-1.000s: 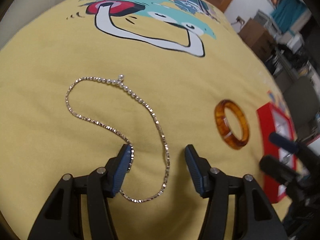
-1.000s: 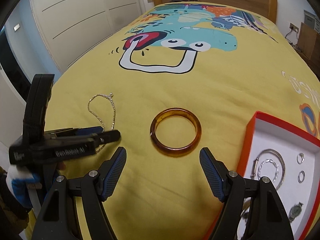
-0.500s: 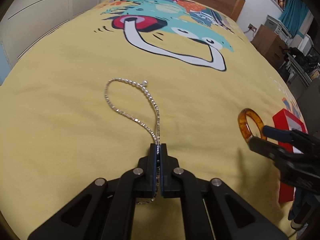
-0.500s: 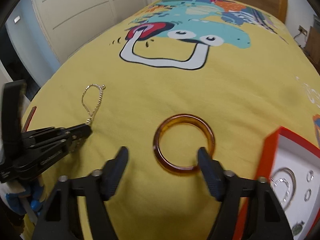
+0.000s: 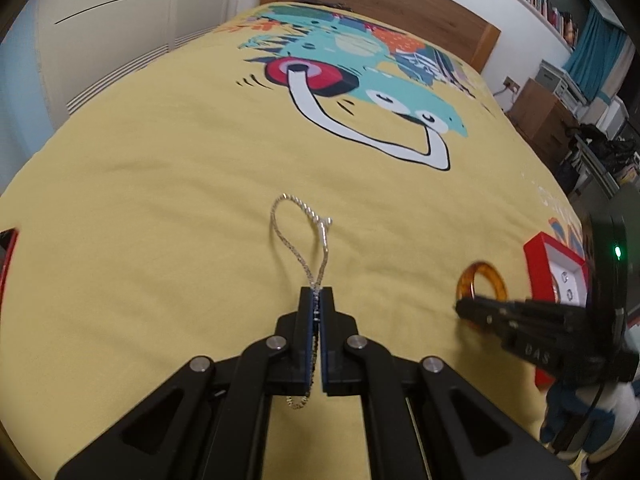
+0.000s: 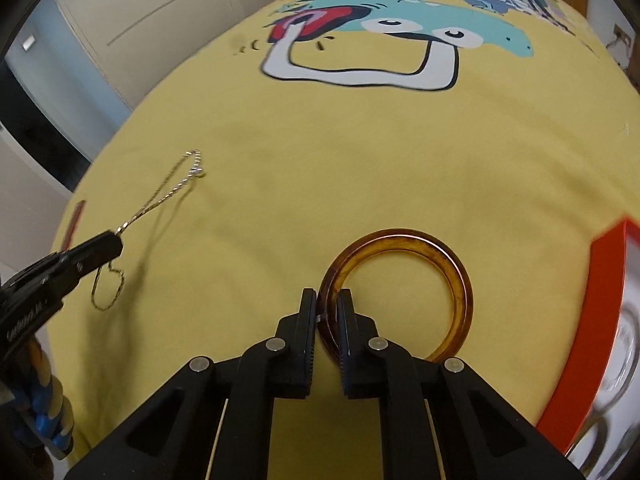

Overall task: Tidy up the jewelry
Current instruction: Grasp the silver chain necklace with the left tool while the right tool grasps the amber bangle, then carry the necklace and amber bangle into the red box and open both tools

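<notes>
My left gripper is shut on a silver chain necklace; the chain's loop stretches ahead of the jaws and a short end hangs below them. In the right wrist view the left gripper holds the necklace up off the yellow bedspread. My right gripper is shut on the left rim of an amber bangle. The bangle shows at the right of the left wrist view, held by the right gripper. A red jewelry box with a white lining lies to the right.
The yellow bedspread with a cartoon print covers the bed. The red box holds rings and bracelets. A wooden headboard stands at the far end. White wardrobe doors are to the left. A red edge shows at far left.
Both grippers have closed: the left on the necklace, which is now lifted and drawn into a narrow loop, the right on the bangle's rim after moving in over it.
</notes>
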The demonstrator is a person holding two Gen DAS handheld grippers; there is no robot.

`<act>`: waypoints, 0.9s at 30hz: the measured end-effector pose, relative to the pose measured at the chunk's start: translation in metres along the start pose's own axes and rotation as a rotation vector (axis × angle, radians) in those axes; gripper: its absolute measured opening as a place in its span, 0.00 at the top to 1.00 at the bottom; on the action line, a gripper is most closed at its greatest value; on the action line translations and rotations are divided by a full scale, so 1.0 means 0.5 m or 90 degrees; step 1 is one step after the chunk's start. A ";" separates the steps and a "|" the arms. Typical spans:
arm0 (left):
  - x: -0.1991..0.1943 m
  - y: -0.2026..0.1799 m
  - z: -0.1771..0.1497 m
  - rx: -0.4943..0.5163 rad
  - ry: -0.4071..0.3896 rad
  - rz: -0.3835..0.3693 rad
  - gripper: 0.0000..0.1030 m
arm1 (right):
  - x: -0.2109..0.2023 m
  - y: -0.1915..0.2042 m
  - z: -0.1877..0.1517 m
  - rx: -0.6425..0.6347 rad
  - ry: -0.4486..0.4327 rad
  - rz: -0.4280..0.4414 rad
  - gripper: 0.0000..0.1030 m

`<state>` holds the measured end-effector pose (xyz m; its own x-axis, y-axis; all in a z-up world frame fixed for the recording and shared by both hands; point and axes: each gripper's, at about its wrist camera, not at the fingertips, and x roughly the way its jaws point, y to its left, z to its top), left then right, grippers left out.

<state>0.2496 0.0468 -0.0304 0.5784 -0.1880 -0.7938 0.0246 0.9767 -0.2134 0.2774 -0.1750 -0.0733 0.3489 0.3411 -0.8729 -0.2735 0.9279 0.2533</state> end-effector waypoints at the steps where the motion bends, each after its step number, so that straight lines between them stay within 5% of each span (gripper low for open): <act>1: -0.018 0.001 -0.006 0.000 -0.004 0.001 0.98 | -0.013 0.007 -0.013 0.004 -0.008 0.012 0.91; 16: -0.226 -0.049 -0.092 0.020 -0.065 -0.010 0.98 | -0.250 0.119 -0.138 -0.007 -0.115 0.065 0.91; 27: -0.365 -0.149 -0.149 0.072 -0.119 -0.020 0.98 | -0.403 0.116 -0.236 -0.016 -0.197 0.054 0.91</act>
<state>0.0816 0.0008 0.0878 0.7167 -0.2065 -0.6661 0.1303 0.9780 -0.1630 0.0853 -0.2076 0.0683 0.5793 0.4498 -0.6797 -0.3332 0.8918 0.3061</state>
